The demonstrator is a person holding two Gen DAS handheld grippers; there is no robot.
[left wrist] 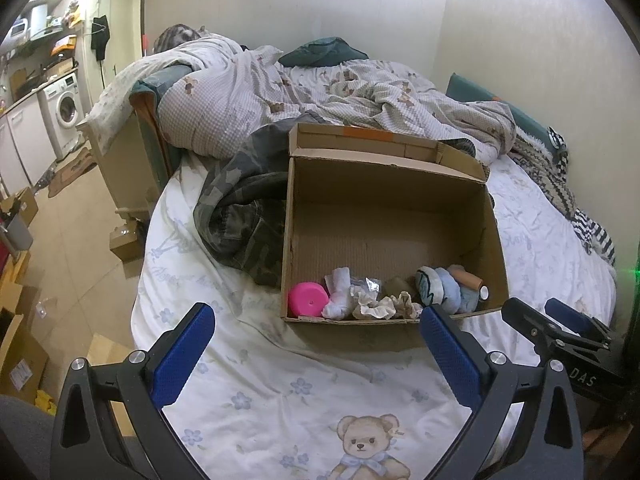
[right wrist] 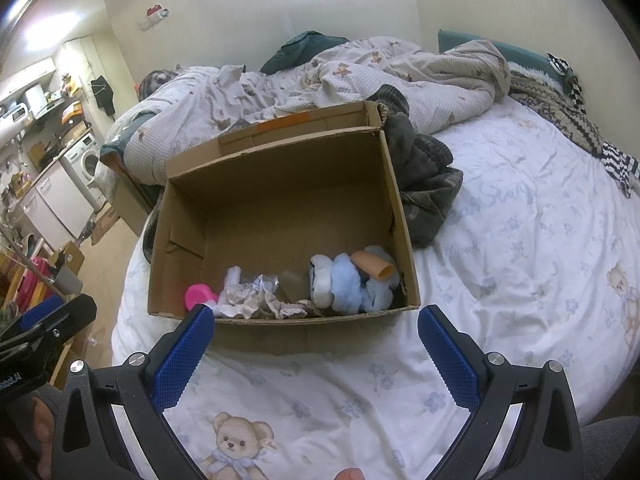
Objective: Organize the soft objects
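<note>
A bed fills most of both views, covered by a white sheet printed with small blue flowers and teddy bears. A rumpled checked duvet is heaped along the far side by a pale wall, with a dark green pillow behind it. To the left, beyond the bed's edge, is a tiled floor and a kitchen corner with a washing machine under a counter. An open cardboard box sits on the sheet, with a camouflage garment bunched against its side. The soft objects lie in a row along the near wall inside the box: a pink round object at the left end, then a white cloth, crumpled beige fabric, and fluffy pale blue items at the right end, with a tan tube resting on the blue ones. The left gripper hovers above the sheet just short of the box, its blue-padded fingers spread wide and holding nothing. The right gripper is level beside it, aimed at the same box, its fingers also spread wide and empty. Each gripper shows at the edge of the other's view.
</note>
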